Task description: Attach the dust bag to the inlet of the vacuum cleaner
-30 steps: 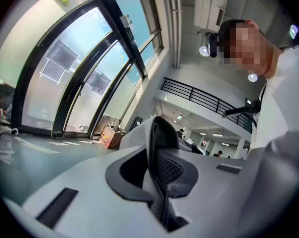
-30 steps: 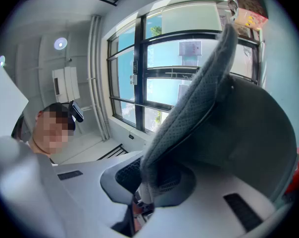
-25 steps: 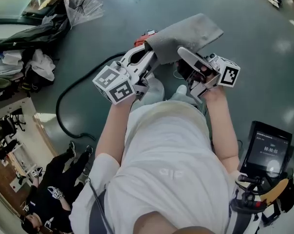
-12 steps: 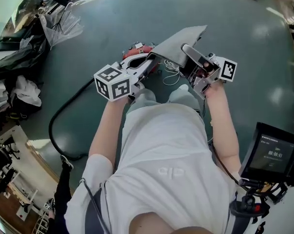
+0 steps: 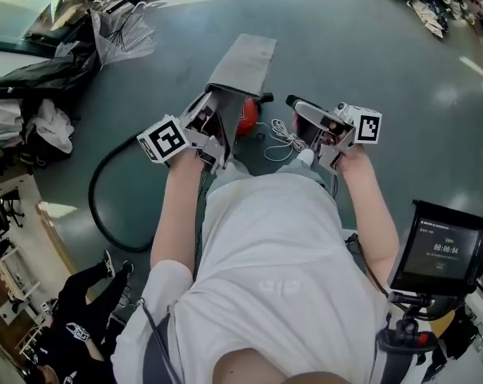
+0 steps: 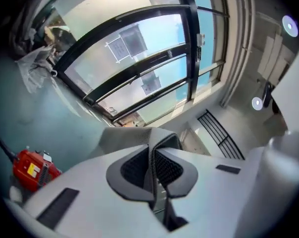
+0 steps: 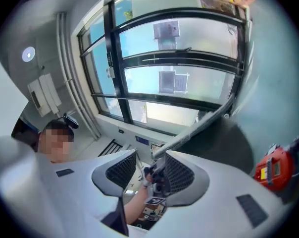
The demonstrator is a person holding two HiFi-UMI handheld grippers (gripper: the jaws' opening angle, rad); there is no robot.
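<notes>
Person, as seen from the head view and the two gripper views.

- T-shirt point(image 5: 269, 294): white, short sleeves, faint pale logo in the middle of the back.
- Cable point(image 5: 149, 326): thin, dark, running down the shirt's left side.
- Left gripper point(image 5: 217, 106): white moulded shell, with a cube point(image 5: 165, 138) of black-and-white square markers at the hand end.
- Right gripper point(image 5: 299, 106): same white shell, with its own marker cube point(image 5: 361, 126).
- Pads point(image 6: 169, 167): dark grey, mesh-textured, set in rounded grey surrounds.
- Slots point(image 6: 55, 207): black, rectangular, one on each white jaw arm.
</notes>
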